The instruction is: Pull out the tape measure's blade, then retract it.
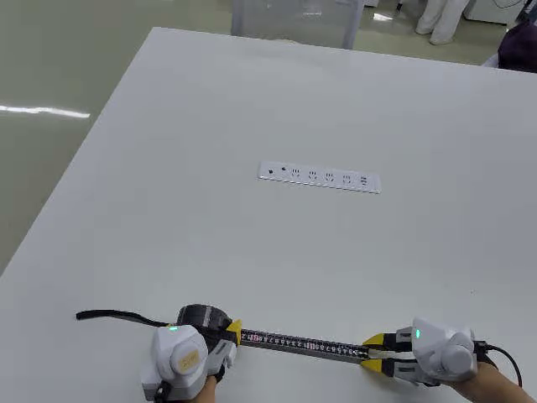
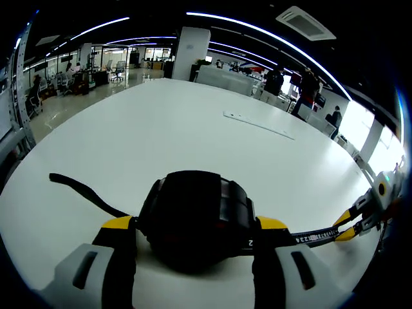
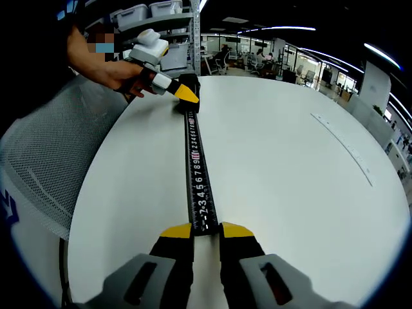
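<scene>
Gripping the tape measure (image 1: 201, 317) case in its closed fingers near the desk (image 1: 294, 101) edge, the left gripper (image 2: 194, 224) anchors it while the right gripper (image 3: 206, 230) pinches the extended blade (image 3: 196, 174) tip; pull-out looks done, so a guided retraction comes next.

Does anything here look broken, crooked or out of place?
Nothing stands out. The tape measure sits in the left gripper, its blade runs straight and unkinked to the right gripper, and the power strip lies flat on the table.
</scene>
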Tool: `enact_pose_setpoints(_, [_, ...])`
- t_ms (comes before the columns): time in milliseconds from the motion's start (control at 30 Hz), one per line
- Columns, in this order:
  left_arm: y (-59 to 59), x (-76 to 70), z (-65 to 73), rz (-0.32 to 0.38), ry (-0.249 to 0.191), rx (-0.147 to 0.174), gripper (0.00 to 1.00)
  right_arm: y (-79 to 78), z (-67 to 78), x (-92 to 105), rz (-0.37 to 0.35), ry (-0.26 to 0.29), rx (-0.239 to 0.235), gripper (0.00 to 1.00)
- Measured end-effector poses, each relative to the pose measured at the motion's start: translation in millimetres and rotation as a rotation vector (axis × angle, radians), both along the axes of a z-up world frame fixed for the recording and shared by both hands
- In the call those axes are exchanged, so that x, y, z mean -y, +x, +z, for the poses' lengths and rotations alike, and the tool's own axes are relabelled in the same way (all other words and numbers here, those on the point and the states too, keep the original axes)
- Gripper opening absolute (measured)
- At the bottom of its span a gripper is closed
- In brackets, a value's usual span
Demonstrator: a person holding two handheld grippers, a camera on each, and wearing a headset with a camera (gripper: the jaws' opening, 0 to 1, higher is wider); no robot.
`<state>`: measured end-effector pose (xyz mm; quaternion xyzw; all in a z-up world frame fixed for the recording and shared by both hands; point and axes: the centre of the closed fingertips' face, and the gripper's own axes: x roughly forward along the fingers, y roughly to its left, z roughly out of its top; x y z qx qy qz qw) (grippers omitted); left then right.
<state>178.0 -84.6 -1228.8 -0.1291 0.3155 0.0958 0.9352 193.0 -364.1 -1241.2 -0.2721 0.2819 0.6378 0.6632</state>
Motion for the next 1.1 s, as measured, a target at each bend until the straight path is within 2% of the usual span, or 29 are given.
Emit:
enact_pose_setpoints(200, [0.3, 2.5, -0.8, 0.008, 0.005, -0.007, 0.68, 1.1, -0.3, 0.3, 0.000, -0.005, 0.004, 0.13])
enact_pose_setpoints(300, [0.0, 2.3, -0.2, 0.030, -0.020, 0.003, 0.68, 1.3, -0.6, 0.9, -0.001, -0.006, 0.005, 0.13])
enact_pose_setpoints(400, [-0.4, 2.3, 0.4, 0.032, -0.019, 0.002, 0.68, 0.9, 0.3, 0.8, -0.004, -0.005, 0.004, 0.13])
enact_pose_setpoints(567, [-0.1, 1.5, 2.5, 0.066, -0.066, 0.020, 0.67, 1.4, -0.2, 1.3, -0.004, -0.010, 0.009, 0.13])
enact_pose_setpoints(800, [-0.3, 1.6, 2.8, 0.065, -0.065, 0.023, 0.65, 2.0, -1.0, 1.8, -0.006, -0.010, 0.007, 0.12])
enact_pose_setpoints(1100, [-0.7, 1.3, 2.5, 0.069, -0.085, 0.030, 0.64, 1.1, -0.8, 2.2, -0.007, -0.015, 0.010, 0.12])
